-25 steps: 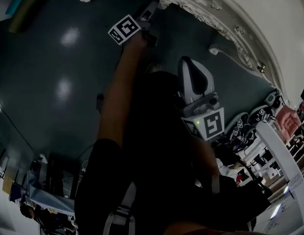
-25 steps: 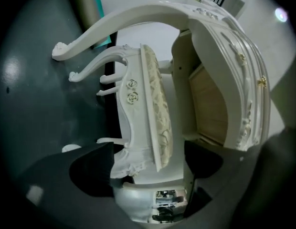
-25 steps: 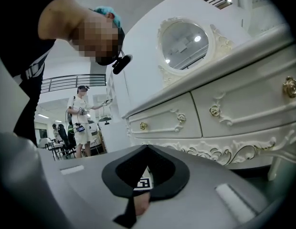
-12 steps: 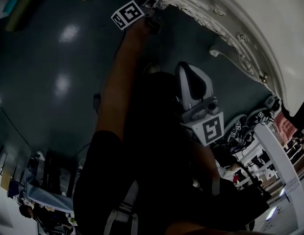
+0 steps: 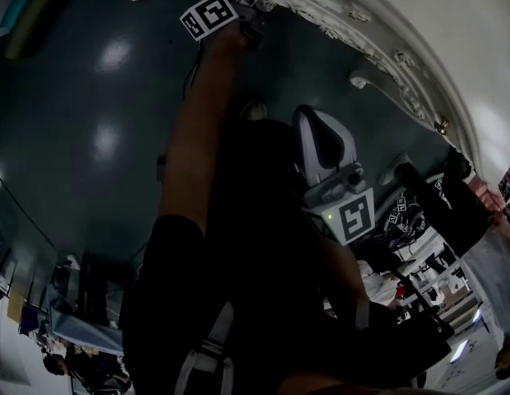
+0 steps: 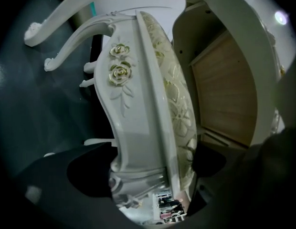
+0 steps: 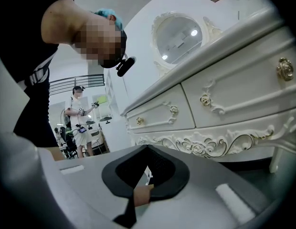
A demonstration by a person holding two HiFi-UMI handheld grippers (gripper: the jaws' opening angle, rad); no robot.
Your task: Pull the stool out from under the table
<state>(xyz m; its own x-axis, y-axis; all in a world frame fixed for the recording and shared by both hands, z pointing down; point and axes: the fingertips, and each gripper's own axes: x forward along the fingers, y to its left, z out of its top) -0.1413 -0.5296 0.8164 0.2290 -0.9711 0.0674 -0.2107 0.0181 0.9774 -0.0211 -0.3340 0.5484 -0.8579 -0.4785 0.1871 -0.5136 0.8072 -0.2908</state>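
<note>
The white stool (image 6: pixel 138 104), carved with gilt roses and topped by an embossed cushion (image 6: pixel 179 109), stands under the dressing table (image 6: pixel 234 42). In the left gripper view its seat rim fills the gap of my left gripper (image 6: pixel 150 168). The jaws have just been closing and both dark pads (image 6: pixel 90 173) touch the rim. In the head view the left gripper (image 5: pixel 253 15) reaches to the table's carved edge (image 5: pixel 387 48) on an outstretched arm. My right gripper (image 5: pixel 314 109) hangs lower near my body, shut and empty. In its own view the right gripper (image 7: pixel 148 149) faces the table's drawers (image 7: pixel 224 104).
A dark glossy floor (image 5: pixel 90 138) lies to the left. The table's curved legs (image 6: pixel 62 13) stand beside the stool. A person (image 5: pixel 485 253) stands at the right by several marker-tagged devices (image 5: pixel 407 212). Another person (image 7: pixel 79 116) stands far behind. An oval mirror (image 7: pixel 176 37) tops the table.
In the head view my left gripper has moved further up toward the table's edge. A person has come into view at the right. My right gripper has hardly moved.
</note>
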